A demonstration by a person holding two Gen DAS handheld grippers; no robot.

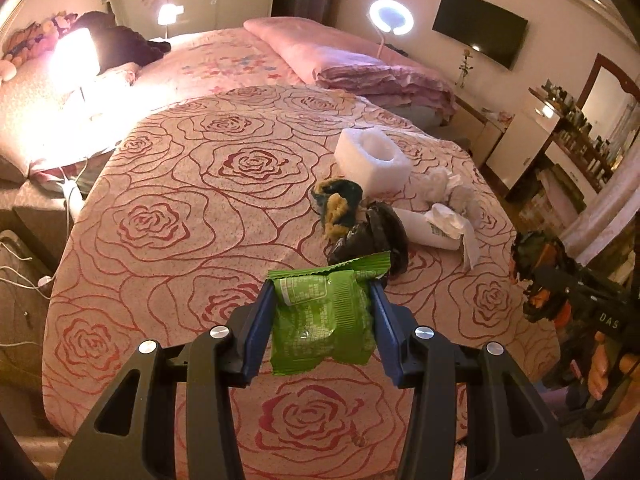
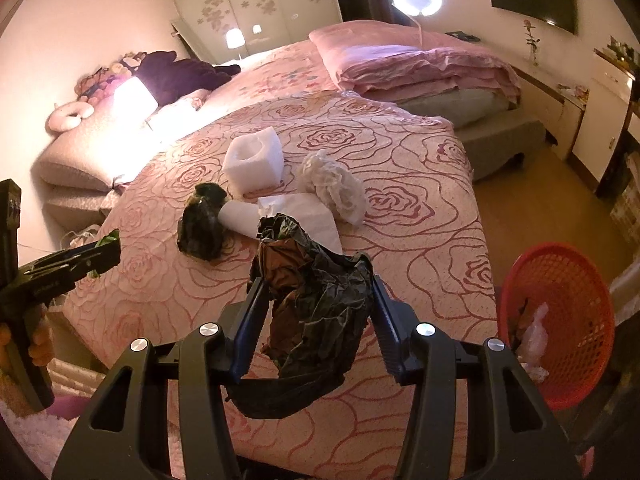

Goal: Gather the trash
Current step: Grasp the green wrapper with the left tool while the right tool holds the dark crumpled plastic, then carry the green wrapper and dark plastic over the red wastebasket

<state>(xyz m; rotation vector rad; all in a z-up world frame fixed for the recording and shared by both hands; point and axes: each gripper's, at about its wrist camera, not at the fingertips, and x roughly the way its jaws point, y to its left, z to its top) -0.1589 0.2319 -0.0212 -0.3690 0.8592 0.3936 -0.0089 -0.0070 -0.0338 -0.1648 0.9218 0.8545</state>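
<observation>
Only the right wrist view shows the red basket (image 2: 560,280) beside the table (image 2: 420,240)

Green wrapper (image 1: 320,316), black crumpled bag (image 2: 320,312), white foam block (image 1: 374,158), orange-red mesh basket (image 2: 560,280), pink cloth (image 1: 168,216) patterned with red roses.

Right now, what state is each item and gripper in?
Left gripper: shut on green wrapper, lifted.
Right gripper: shut on black bag, crumpled, lifted.
Foam block: on the table, hollow side up.
Paper cup: lying on its side.
Tissue: crumpled, on the table.
Dark wad: crumpled, beside the cup.
Red basket: upright, some trash inside.
</observation>
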